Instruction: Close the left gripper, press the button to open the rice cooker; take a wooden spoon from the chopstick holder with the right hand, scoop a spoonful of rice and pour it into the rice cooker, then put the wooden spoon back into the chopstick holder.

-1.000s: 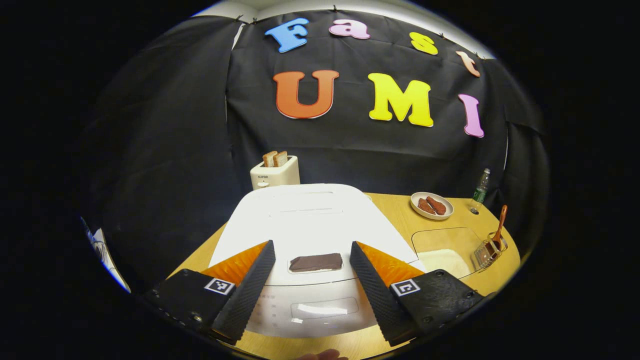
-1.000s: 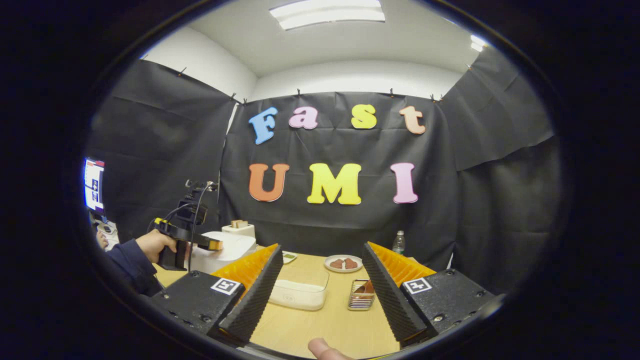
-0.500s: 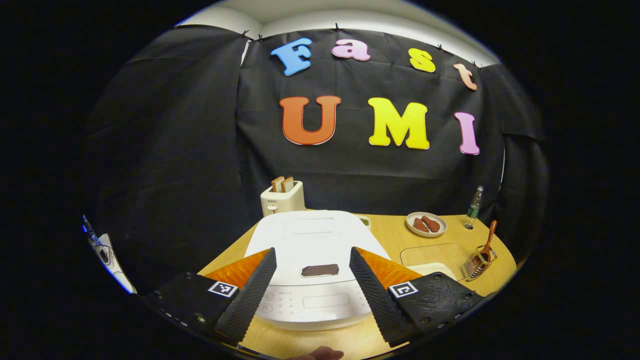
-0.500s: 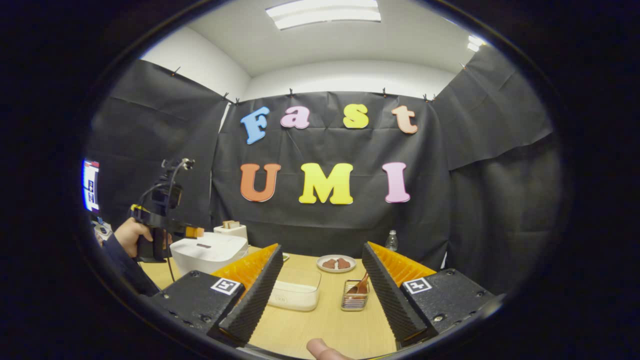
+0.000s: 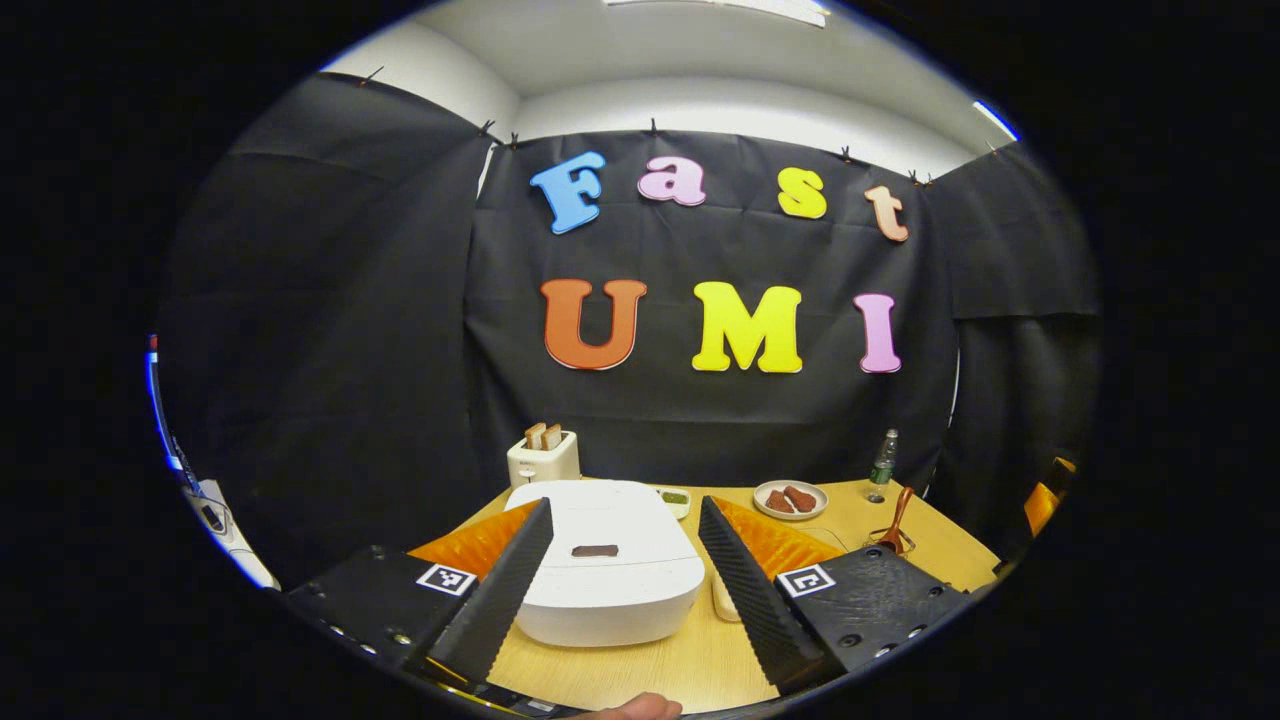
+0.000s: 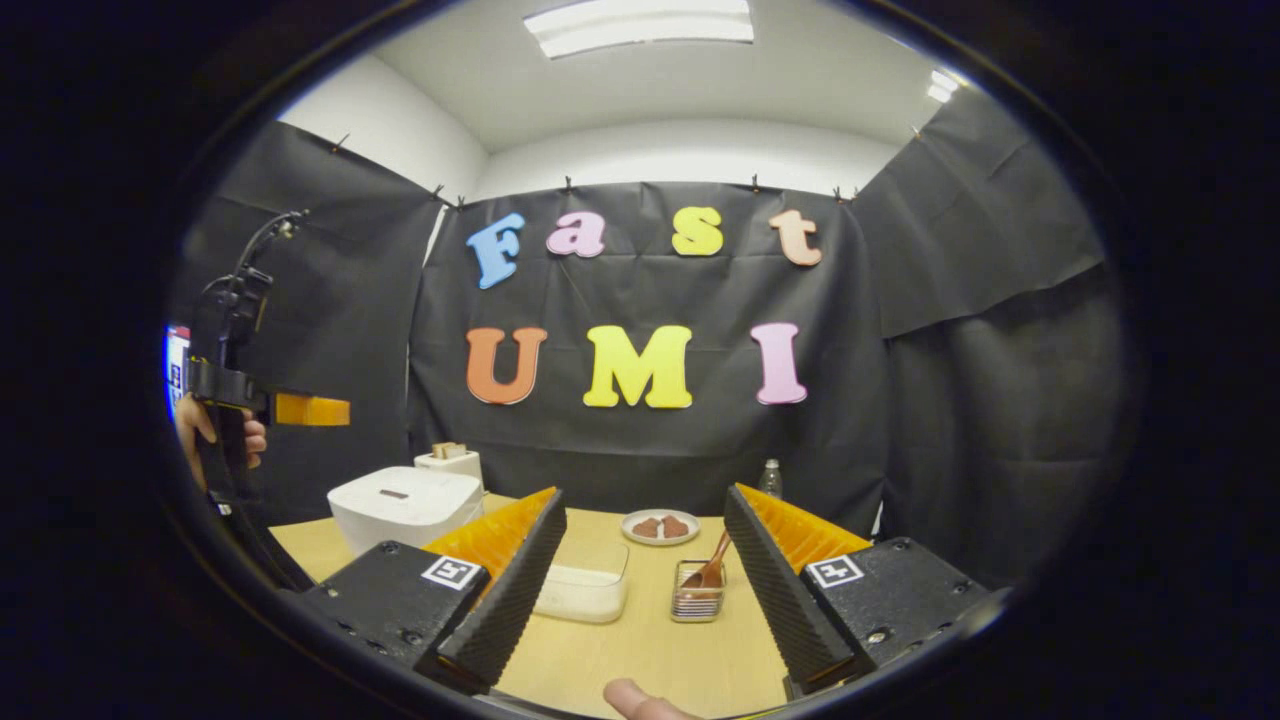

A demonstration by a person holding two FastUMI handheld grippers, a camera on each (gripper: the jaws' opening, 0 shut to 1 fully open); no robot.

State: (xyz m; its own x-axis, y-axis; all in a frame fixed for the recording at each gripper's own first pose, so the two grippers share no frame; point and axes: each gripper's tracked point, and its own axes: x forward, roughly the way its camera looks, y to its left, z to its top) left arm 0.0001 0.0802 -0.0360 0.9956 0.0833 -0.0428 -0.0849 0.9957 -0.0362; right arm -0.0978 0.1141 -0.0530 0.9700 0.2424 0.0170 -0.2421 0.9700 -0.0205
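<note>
The rice cooker (image 5: 607, 570), lid down, stands on the table (image 5: 640, 665) at 12 o'clock of the left gripper (image 5: 623, 580), whose jaws stand wide open and hold nothing. The right gripper (image 6: 645, 575) is also wide open and empty; the chopstick holder (image 6: 697, 603) with the wooden spoon (image 6: 712, 570) stands at its 12 o'clock, bare tabletop between
</note>
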